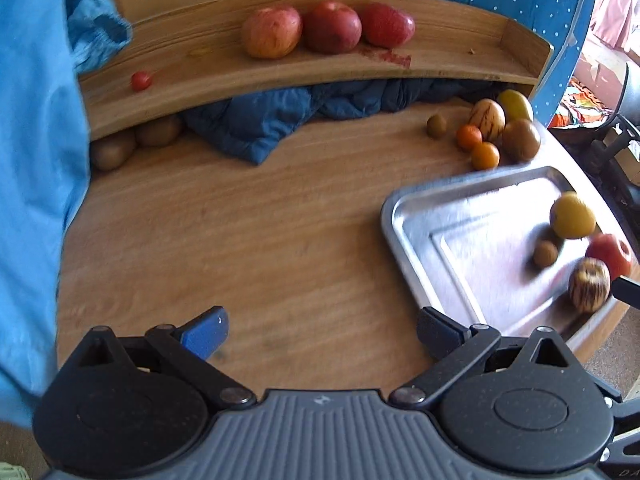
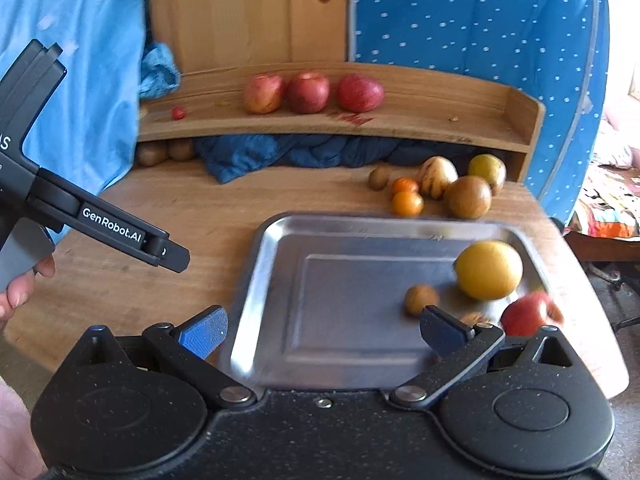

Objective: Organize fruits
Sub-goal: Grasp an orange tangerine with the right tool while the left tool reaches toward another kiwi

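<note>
On the wooden table (image 1: 240, 240), left view: left gripper (image 1: 320, 332) wide open, empty; blue cloth (image 1: 256, 124) beyond, tray (image 1: 404, 220) of fruit off right.
Right view: right gripper (image 2: 324, 332) wide open, empty, above tray (image 2: 264, 260); yellow fruit (image 2: 489, 270) ahead-right, red apple (image 2: 528, 314) beside right finger.

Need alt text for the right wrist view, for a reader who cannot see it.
The open right gripper hovers over a metal tray holding a yellow fruit, a red apple and a small brown fruit. Three red apples sit on a wooden shelf behind; the left gripper enters from the left.
</note>
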### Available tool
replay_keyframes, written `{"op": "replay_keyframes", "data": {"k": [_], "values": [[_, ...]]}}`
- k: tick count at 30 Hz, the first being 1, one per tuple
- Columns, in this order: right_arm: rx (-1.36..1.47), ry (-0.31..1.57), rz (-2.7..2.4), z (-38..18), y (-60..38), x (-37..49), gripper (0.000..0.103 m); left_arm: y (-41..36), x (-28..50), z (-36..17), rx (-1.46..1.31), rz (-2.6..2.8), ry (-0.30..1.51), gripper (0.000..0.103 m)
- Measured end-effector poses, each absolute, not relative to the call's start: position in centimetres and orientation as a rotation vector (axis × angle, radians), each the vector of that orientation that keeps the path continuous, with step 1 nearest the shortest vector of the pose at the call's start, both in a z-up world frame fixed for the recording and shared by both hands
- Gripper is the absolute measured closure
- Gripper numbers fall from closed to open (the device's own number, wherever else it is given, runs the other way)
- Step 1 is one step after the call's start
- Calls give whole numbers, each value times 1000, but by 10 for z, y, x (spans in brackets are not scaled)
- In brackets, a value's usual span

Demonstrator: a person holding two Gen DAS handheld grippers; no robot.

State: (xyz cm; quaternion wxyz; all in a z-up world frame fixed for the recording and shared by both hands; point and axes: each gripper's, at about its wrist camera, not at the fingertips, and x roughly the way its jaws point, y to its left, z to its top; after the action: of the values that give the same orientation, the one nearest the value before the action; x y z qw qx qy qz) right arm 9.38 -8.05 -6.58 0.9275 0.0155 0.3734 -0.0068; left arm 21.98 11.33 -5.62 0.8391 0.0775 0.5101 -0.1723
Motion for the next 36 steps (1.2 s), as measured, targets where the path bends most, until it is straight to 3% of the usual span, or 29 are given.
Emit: {"op": "replay_keyframes", "data": {"k": [36], "values": [[-32,824,-298,-83,-121,199,1,-21,379,-102,269,-765,1028,1]]}}
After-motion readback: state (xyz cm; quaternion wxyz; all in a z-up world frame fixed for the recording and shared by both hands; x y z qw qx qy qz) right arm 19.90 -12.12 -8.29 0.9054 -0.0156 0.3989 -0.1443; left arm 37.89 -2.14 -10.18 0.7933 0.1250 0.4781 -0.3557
